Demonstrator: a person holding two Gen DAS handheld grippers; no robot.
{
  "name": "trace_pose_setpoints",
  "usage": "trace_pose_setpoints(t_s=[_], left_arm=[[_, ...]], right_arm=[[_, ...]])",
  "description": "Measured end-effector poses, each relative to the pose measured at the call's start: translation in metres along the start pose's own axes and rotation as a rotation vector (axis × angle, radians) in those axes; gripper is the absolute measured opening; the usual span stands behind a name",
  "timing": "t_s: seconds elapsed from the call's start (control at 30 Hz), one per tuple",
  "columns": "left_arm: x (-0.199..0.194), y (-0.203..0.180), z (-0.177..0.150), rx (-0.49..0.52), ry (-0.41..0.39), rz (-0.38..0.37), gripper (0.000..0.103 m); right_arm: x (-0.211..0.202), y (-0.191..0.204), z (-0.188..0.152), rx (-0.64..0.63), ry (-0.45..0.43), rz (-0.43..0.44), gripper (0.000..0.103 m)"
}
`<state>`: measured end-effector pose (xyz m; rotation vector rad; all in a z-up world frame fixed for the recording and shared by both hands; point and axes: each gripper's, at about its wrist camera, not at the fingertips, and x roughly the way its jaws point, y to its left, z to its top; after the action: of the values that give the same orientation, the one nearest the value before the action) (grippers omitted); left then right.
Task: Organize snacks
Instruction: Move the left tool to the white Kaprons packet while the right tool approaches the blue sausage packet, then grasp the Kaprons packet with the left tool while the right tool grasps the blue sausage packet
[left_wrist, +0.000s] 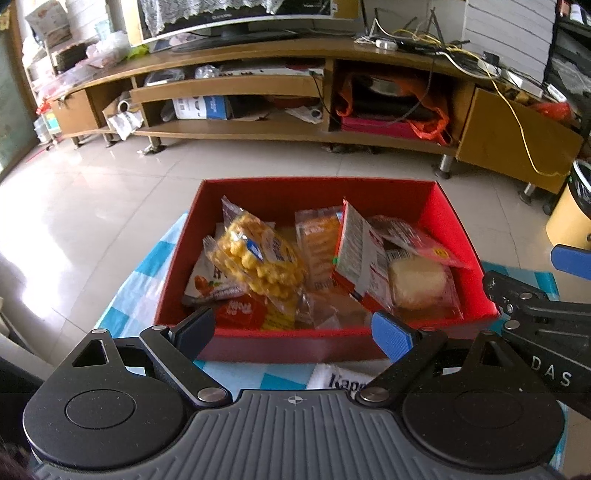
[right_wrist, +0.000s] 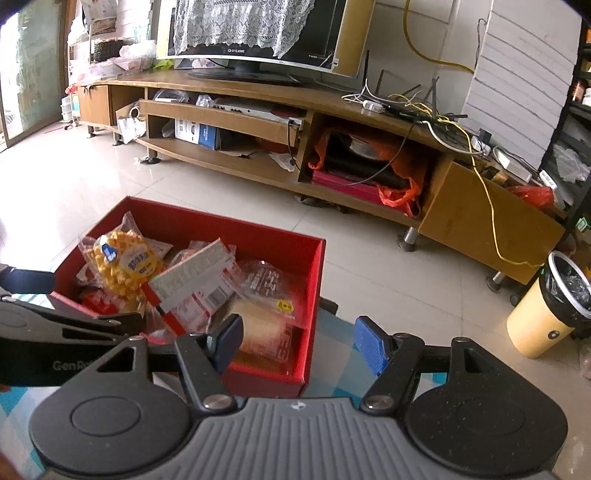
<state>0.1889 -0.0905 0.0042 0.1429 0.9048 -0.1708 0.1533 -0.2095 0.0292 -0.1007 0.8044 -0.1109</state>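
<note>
A red box (left_wrist: 439, 206) (right_wrist: 314, 280) stands on a blue-and-white checked cloth (left_wrist: 147, 266), full of several snack packets. Among them are a yellow corn-puff bag (left_wrist: 255, 258) (right_wrist: 125, 264), a red-and-white packet (left_wrist: 362, 254) (right_wrist: 195, 280) and a clear-wrapped bread (left_wrist: 419, 282) (right_wrist: 258, 325). My left gripper (left_wrist: 293, 332) is open above the box's near wall, nothing between its fingers. My right gripper (right_wrist: 297, 345) is open at the box's right near corner, one finger over the bread and the other outside the wall. A white printed packet (left_wrist: 340, 376) lies on the cloth in front of the box.
Beyond the table lies a tiled floor (left_wrist: 110, 192), then a long wooden TV stand (left_wrist: 258, 129) (right_wrist: 240, 162) with a screen, cables and clutter. A yellow bin with a black liner (right_wrist: 543, 314) (left_wrist: 570, 214) stands at the right.
</note>
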Motion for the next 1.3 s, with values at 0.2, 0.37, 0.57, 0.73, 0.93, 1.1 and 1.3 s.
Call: trace_pose_setpoints(t_s=[0.2, 0.37, 0.57, 0.73, 0.93, 1.1, 1.3], left_arm=[[0.001, -0.006, -0.012, 0.029, 0.034, -0.043, 0.095], [0.013, -0.01, -0.026, 0.072, 0.103, -0.081, 0.096], [0.034, -0.016, -0.037, 0.086, 0.201, -0.123, 0.096], [0.05, -0.025, -0.038, 0.074, 0.244, -0.139, 0.097], [0.072, -0.036, -0.042, 0.085, 0.286, -0.091, 0.098], [0.073, -0.036, -0.051, 0.095, 0.293, -0.082, 0.088], [0.053, -0.022, -0.07, 0.105, 0.293, -0.068, 0.078]], right_arm=[[-0.007, -0.006, -0.018, 0.026, 0.036, 0.001, 0.067], [-0.014, -0.013, -0.041, 0.056, 0.087, 0.012, 0.068], [-0.033, -0.017, -0.069, 0.084, 0.13, 0.039, 0.068], [-0.044, -0.017, -0.087, 0.093, 0.161, 0.069, 0.068], [-0.047, -0.025, -0.097, 0.112, 0.182, 0.104, 0.069], [-0.045, -0.033, -0.101, 0.14, 0.198, 0.127, 0.069], [-0.043, -0.033, -0.109, 0.161, 0.243, 0.171, 0.069]])
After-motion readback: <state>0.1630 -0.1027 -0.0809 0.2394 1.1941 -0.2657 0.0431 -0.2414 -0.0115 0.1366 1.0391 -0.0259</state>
